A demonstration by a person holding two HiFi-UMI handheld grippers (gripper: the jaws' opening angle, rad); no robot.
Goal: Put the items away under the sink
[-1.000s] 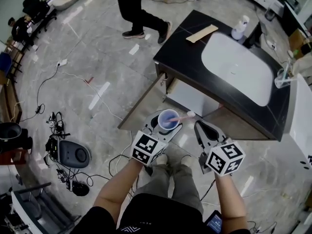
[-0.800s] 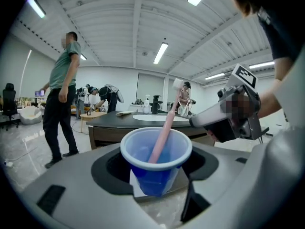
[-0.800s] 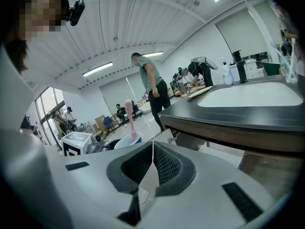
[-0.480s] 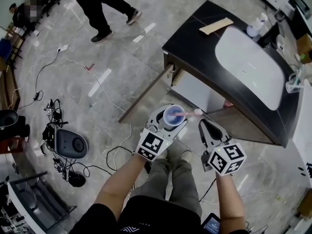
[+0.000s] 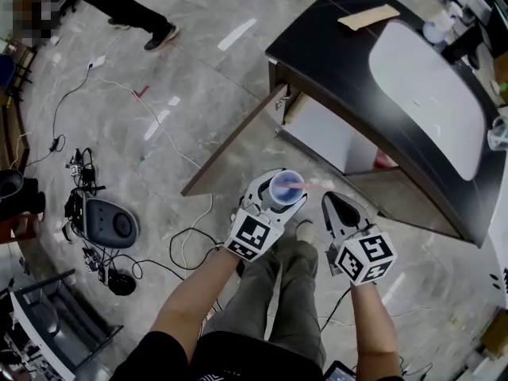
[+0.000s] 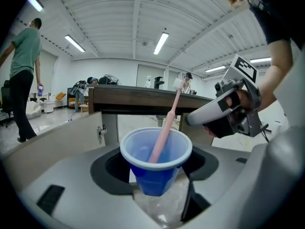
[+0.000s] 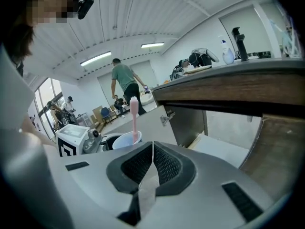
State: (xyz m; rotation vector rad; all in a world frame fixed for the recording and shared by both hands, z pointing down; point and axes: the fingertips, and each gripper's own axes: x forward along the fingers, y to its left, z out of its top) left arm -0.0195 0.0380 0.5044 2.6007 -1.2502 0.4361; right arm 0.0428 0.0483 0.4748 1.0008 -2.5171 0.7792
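Observation:
My left gripper (image 5: 274,200) is shut on a blue plastic cup (image 5: 286,187) that holds a pink toothbrush (image 6: 165,126), upright and leaning right. The cup (image 6: 156,160) sits between the jaws in the left gripper view. My right gripper (image 5: 343,210) is just to its right, shut and empty, its ribbed pads pressed together (image 7: 152,165). Both hang low in front of the sink cabinet (image 5: 373,78), whose left door (image 5: 234,148) stands open. The cabinet's inside (image 5: 325,137) shows a pale shelf. The cup (image 7: 126,140) and toothbrush (image 7: 134,116) also appear in the right gripper view.
A black counter with a white basin (image 5: 432,105) tops the cabinet, with a wooden board (image 5: 368,17) and a bottle (image 5: 436,30) on it. Cables (image 5: 186,240) and a grey device (image 5: 113,225) lie on the floor at left. A person's legs (image 5: 131,6) are far left.
Both grippers with the cup have sunk slightly lower and nearer the cabinet front. The walking person has moved off to the upper left.

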